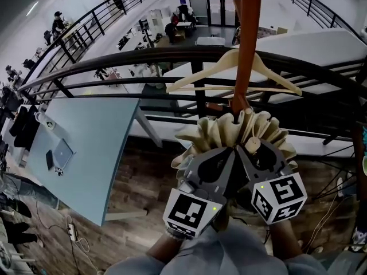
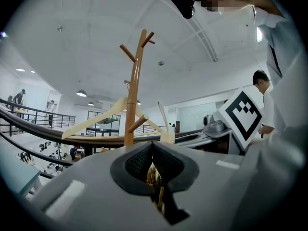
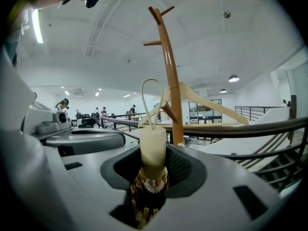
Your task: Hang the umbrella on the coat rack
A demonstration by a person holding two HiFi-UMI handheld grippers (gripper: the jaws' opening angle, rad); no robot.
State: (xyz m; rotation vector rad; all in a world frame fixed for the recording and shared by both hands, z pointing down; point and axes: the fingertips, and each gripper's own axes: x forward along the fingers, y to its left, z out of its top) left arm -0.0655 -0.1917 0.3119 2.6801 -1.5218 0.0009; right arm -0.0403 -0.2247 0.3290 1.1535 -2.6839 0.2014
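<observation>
A folded beige umbrella (image 1: 226, 133) is held in front of me by both grippers, close against the brown coat rack pole (image 1: 248, 44). My left gripper (image 1: 213, 166) is shut on its bunched fabric (image 2: 155, 178). My right gripper (image 1: 252, 153) is shut on it just below the cream handle (image 3: 152, 146), whose thin loop strap (image 3: 153, 93) stands up beside the coat rack (image 3: 169, 71). A pale wooden hanger (image 1: 232, 73) hangs on the rack beyond the umbrella. The rack's upper pegs (image 2: 139, 44) rise well above both grippers.
A black curved railing (image 1: 114, 62) runs just behind the rack, with a drop to a lower floor beyond. A light blue table (image 1: 86, 148) stands at left on the wood floor, cables (image 1: 74, 234) beside it. People are far off below.
</observation>
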